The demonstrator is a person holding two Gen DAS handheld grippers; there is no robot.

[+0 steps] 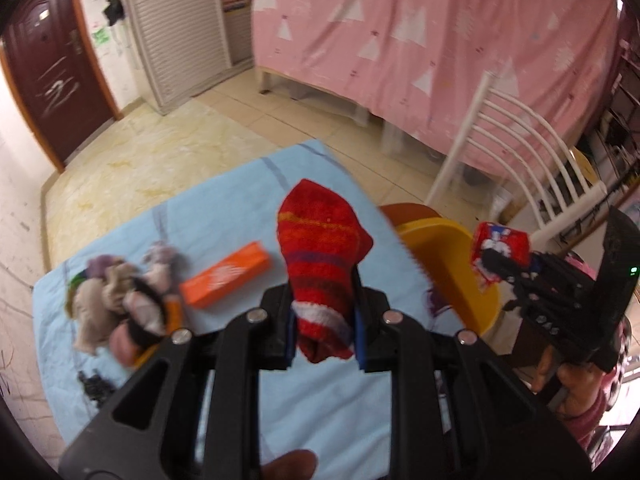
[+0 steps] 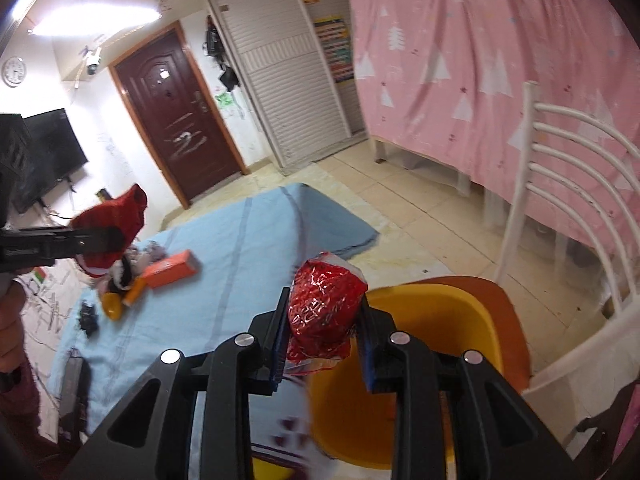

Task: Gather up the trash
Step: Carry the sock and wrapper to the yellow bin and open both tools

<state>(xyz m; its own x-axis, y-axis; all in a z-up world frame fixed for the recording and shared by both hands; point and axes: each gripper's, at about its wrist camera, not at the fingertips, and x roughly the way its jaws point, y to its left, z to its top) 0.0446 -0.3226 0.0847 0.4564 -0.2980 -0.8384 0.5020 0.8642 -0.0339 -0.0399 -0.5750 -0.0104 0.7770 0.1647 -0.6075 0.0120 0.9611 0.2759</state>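
Sock and wrapper both clamped, bin below my right hand

My left gripper [image 1: 324,320] is pinched on a red striped sock [image 1: 322,256] above the blue cloth [image 1: 240,200], and my right gripper [image 2: 320,344] squeezes a crumpled red foil wrapper [image 2: 324,312] over the rim of the yellow bin [image 2: 432,312]. My worry is the sock: it looks like clothing, not trash, and if I carry it to the bin it goes in with the rubbish. The wrapper is held by its loose lower folds, so it could slip and fall short onto the cloth. The orange box [image 1: 226,276] and the pile of socks [image 1: 120,300] lie well apart from the bin. Blur smears the pile, so I cannot tell what small things sit in it, and the bin's bottom is hidden behind my grippers.
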